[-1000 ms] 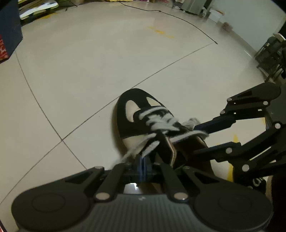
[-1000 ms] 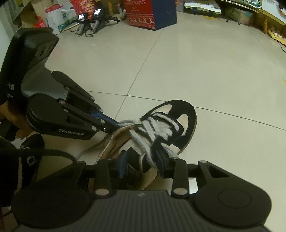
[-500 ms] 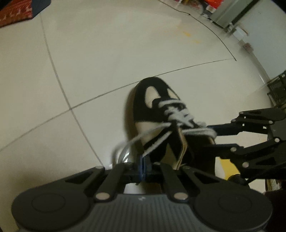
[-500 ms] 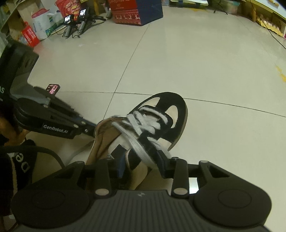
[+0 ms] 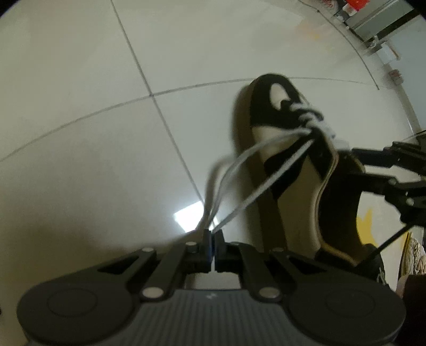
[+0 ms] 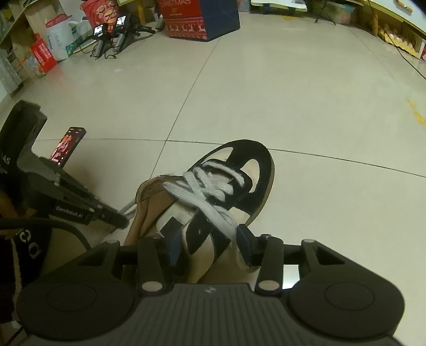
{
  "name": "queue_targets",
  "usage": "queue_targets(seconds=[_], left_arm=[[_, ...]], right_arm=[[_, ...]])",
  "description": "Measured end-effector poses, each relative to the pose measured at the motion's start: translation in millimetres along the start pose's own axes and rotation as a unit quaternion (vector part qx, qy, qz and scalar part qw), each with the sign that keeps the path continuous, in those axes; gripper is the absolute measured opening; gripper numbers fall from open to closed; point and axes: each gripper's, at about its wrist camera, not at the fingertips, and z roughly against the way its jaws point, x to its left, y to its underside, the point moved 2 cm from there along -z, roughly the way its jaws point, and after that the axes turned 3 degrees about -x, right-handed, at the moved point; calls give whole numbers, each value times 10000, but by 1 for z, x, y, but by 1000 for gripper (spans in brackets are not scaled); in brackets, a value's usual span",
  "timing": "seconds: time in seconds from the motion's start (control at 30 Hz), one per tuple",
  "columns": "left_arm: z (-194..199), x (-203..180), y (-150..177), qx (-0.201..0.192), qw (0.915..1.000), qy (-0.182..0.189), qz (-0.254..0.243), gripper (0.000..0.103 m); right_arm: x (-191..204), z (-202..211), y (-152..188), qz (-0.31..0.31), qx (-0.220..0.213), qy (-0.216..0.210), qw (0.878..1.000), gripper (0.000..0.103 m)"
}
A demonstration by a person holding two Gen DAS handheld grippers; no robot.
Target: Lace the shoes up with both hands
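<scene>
shoe (image 6: 213,197) is being kept on the floor (image 6: 293,93) | left tongs (image 5: 212,246) are being pinched tight on lace (image 5: 255,191) | right tongs (image 6: 210,244) are being opened around the other lace end, prob getting dropped if tugged

The shoe (image 6: 229,186) is black and cream, with white laces (image 6: 210,191) crossed over its tongue. It stands on the floor, and two lace ends (image 5: 255,173) stretch away sideways.

A red-and-navy Christmas box (image 6: 199,20) stands on the pale tiled floor (image 6: 293,93) — a lit phone (image 6: 66,145) leans upright nearer, red cartons (image 6: 42,54) along the left edge.
</scene>
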Motion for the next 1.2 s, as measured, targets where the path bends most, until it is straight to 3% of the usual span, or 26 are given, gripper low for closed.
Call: queue_targets(seconds=[0.17, 0.3, 0.47, 0.73, 0.8, 0.87, 0.93, 1.2], left_arm=[[1, -9, -1, -37, 9997, -55, -223, 7], [11, -12, -8, -274, 9992, 10, -307, 44], [23, -20, -21, -645, 9963, 61, -567, 44], [14, -55, -36, -843, 9871, 248, -1340, 37], [8, -53, -40, -744, 9885, 351, -1270, 20], [11, -49, -42, -730, 9895, 422, -1173, 17], [11, -49, -42, -743, 9902, 366, -1122, 5], [11, -35, -35, -694, 9955, 295, -578, 2]], right_arm=[[-2, 2, -1, 14, -11, 36, 10000, 47], [-1, 3, -2, -9, -40, 38, 10000, 47], [2, 4, -5, 40, -70, 4, 10000, 47], [8, 1, -8, 114, -71, -8, 9999, 47], [9, 1, -8, 132, -54, 4, 9999, 47], [9, -1, -7, 126, -43, 6, 9999, 47], [10, -2, -7, 119, -26, 12, 9999, 47], [6, -3, -5, 65, -5, 145, 9999, 47]])
